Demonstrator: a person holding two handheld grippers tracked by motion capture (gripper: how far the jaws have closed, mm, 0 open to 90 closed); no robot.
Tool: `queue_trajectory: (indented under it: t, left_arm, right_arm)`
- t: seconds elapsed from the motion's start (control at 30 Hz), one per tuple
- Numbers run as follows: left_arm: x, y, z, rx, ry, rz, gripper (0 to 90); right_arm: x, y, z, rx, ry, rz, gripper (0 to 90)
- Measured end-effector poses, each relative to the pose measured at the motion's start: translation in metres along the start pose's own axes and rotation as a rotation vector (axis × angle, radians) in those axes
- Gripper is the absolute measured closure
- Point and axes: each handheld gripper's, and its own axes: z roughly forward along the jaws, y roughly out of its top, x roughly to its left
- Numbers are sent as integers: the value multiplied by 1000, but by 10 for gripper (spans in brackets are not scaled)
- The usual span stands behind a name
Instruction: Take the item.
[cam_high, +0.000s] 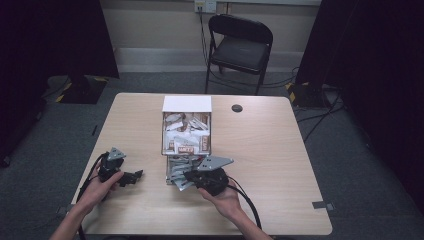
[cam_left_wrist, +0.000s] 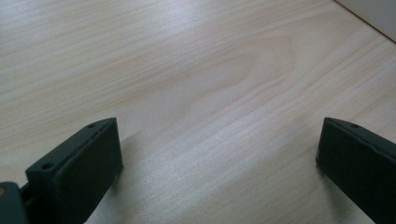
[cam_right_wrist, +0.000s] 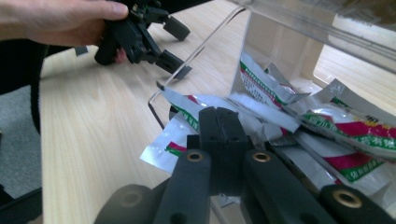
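A clear dispenser box (cam_high: 186, 134) full of sachets stands mid-table, with a white lid flap (cam_high: 186, 104) at its back. Silver sachets with red and green print (cam_right_wrist: 348, 128) spill from its low front opening (cam_high: 176, 172). My right gripper (cam_high: 188, 176) reaches into that pile from the right. Its jaws (cam_right_wrist: 219, 114) are pressed together, and the edge of a silver sachet (cam_right_wrist: 164, 148) seems pinched between them. My left gripper (cam_high: 132, 176) rests on bare wood left of the box, jaws wide apart (cam_left_wrist: 217, 144) with nothing between them. It also shows far off (cam_right_wrist: 170, 44), held by a hand.
The dispenser's clear curved lip (cam_right_wrist: 184, 74) juts toward the left gripper. A black round grommet (cam_high: 237, 108) sits at the table's back right. A black folding chair (cam_high: 240, 47) stands beyond the far edge. Bare wood (cam_high: 280, 150) lies right of the box.
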Motion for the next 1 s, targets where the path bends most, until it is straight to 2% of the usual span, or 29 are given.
queue_trajectory:
  t: [0.2,0.37,1.0]
  left_arm:
    - [0,0,0,-1,0,0,0]
    - [0,0,0,-1,0,0,0]
    - [0,0,0,0,0,0,0]
  right_arm:
    - [1,1,-3,-6,13,3,900]
    - [-2,6,-11,-42,24,26,900]
    - [-3,9,-30,-72,30,41,900]
